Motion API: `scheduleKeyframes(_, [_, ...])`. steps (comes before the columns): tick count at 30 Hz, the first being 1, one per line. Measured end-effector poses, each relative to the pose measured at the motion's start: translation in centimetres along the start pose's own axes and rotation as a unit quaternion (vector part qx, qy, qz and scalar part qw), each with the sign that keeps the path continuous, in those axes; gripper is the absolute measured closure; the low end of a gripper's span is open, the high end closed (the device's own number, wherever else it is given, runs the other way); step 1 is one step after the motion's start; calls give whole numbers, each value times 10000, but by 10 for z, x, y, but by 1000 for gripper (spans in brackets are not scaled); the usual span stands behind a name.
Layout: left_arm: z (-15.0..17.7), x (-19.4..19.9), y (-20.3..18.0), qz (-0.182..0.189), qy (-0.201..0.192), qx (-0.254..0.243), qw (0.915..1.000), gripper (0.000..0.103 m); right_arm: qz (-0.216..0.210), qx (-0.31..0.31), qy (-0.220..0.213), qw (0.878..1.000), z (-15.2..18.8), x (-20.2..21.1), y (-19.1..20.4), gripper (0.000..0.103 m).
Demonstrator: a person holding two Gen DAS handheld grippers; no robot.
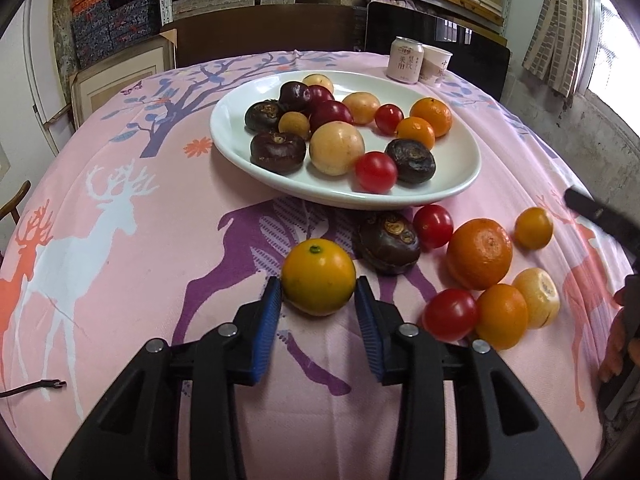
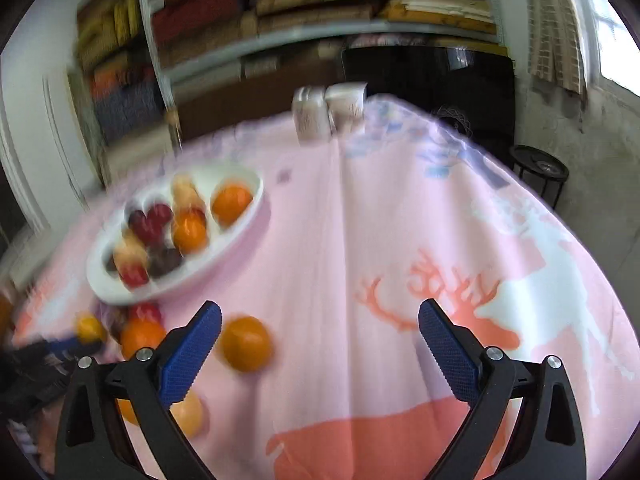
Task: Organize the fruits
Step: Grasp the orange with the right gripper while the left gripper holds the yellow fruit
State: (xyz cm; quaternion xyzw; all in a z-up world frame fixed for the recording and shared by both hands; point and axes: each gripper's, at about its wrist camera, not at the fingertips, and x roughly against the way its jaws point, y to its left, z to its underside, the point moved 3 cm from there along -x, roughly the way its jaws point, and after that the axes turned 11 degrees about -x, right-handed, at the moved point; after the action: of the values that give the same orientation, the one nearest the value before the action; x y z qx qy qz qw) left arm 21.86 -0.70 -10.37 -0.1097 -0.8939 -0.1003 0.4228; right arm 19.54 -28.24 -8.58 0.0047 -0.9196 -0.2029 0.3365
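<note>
A yellow-orange citrus with a green stem end sits on the pink deer-print cloth, and my left gripper is shut on it, a blue pad pressed to each side. Behind it, the white oval plate holds several oranges, cherry tomatoes, dark water chestnuts and pale round fruits. Loose fruits lie to the right: a water chestnut, a cherry tomato and a large orange. The right wrist view is blurred. My right gripper stands wide open over bare cloth, with an orange just right of its left finger.
A drink can and a paper cup stand at the table's far edge. Shelves with boxes fill the back wall. A thin cable end lies on the cloth at left. A black stool stands beyond the table's right side.
</note>
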Motion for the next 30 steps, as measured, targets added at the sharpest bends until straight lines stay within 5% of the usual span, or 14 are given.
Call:
scheduleKeyframes(6, [1,0,1,-19,5,7,10000,65,-12,86,780,9969,10,-30,0,6])
scheduleKeyframes(8, [1,0,0,-19,31,-10,10000,64,-25,178,960,9952,11,-39,2,18])
scheduleKeyframes(12, [2,0,1,-31,37,10,10000,64,-77,277,822,9962,7,-40,6,24])
scheduleKeyframes(16, [2,-1,2,-37,80,19,10000,63,-566,348,879,9939,6,-31,10,24])
scheduleKeyframes(19, [2,-3,3,-38,108,17,9999,61,-155,435,412,9981,-5,-24,7,24])
scheduleKeyframes(23, [2,-3,1,-46,116,-13,9999,60,119,843,767,9934,-3,-46,13,25])
scheduleKeyframes(30, [1,-5,2,-44,132,4,9999,59,182,860,690,9937,-8,-52,15,35])
